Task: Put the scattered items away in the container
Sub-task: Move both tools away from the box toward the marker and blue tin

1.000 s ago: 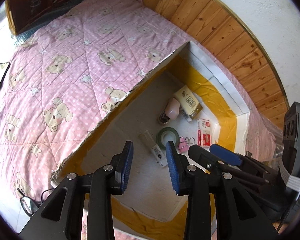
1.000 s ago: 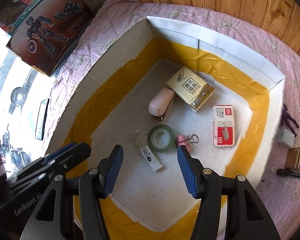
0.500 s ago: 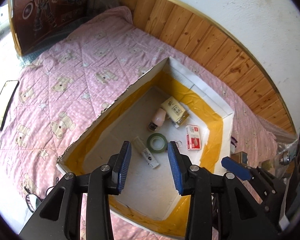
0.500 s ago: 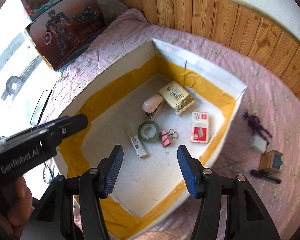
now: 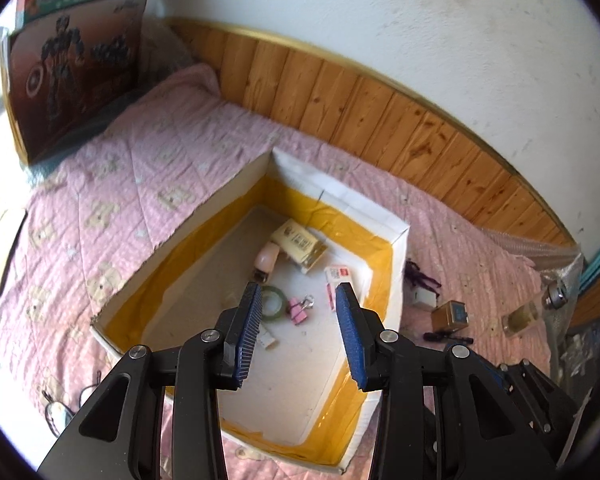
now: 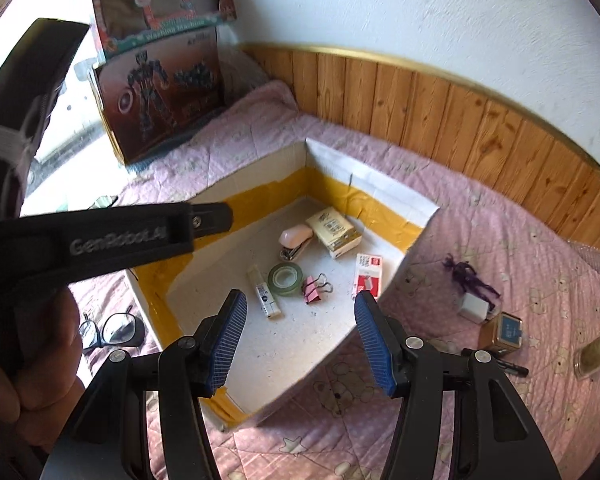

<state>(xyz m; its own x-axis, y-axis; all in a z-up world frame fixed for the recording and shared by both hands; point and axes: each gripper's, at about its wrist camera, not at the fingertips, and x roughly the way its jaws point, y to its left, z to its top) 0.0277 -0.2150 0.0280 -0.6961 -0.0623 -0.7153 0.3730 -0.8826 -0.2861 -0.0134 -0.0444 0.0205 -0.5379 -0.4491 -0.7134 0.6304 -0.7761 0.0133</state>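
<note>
A shallow white cardboard box with yellow tape lies on a pink quilt. Inside it are a tape roll, a pink binder clip, a pink stapler, a staples box, a cream box and a small tube. On the quilt to the right lie a purple item, a white cube, a small brown box and a black pen. My left gripper and my right gripper are both open and empty, held above the box.
Glasses lie on the quilt left of the box. A toy carton stands at the back left against the wall. A small glass sits at the far right. A wood-panelled wall runs behind the bed.
Both grippers have risen and pulled back from the box, so the box looks smaller and the wall and the loose items on the right have come into view. The jaws stayed open.
</note>
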